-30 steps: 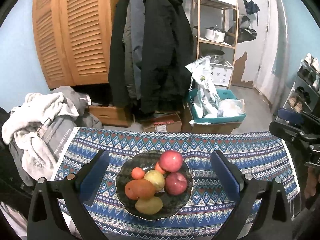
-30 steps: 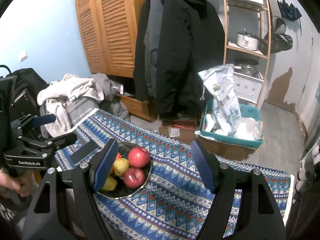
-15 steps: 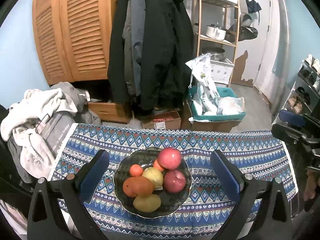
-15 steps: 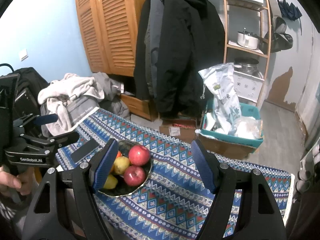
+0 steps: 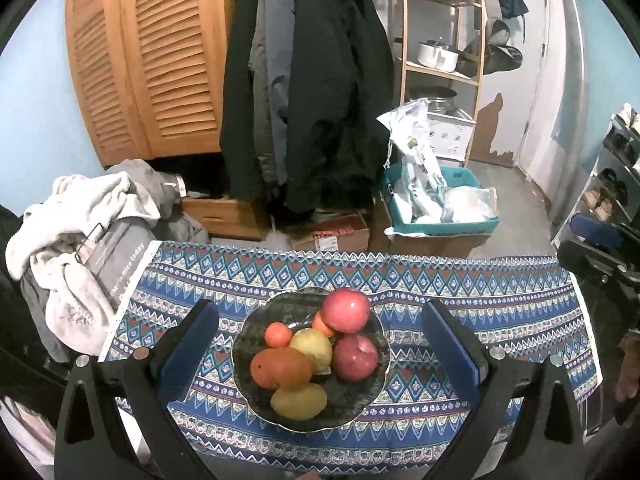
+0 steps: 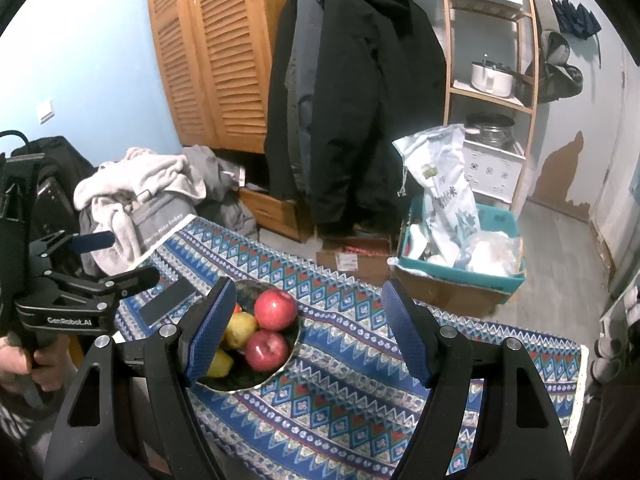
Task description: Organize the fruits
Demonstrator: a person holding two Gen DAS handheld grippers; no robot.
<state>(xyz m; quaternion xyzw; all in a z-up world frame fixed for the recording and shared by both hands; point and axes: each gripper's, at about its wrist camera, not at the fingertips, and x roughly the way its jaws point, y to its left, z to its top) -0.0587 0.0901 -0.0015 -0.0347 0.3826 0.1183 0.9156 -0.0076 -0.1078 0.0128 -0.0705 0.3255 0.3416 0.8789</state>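
A dark bowl [image 5: 362,400] sits on the blue patterned tablecloth [image 5: 480,304], piled with fruit: two red apples [image 5: 346,309] [image 5: 356,357], a yellow pear [image 5: 313,344], a small orange [image 5: 278,334], a larger orange fruit [image 5: 281,368] and a yellow fruit [image 5: 298,401] at the front. My left gripper [image 5: 318,354] hangs above the bowl, open, its blue pads wide on either side and empty. My right gripper [image 6: 307,336] is open too and empty; the bowl [image 6: 280,372] lies low left between its pads, with the top apple [image 6: 275,310] showing.
A heap of clothes [image 5: 80,232] lies off the table's left end. Beyond the far edge stand a cardboard box [image 5: 332,234], a teal bin with bags [image 5: 440,208], hanging coats [image 5: 308,92] and a wooden shelf [image 5: 440,60]. A flat dark object [image 6: 166,302] lies left of the bowl.
The bowl and table have slid slightly downward in the left wrist view. The right wrist view is nearly unchanged. Both grippers stay open.
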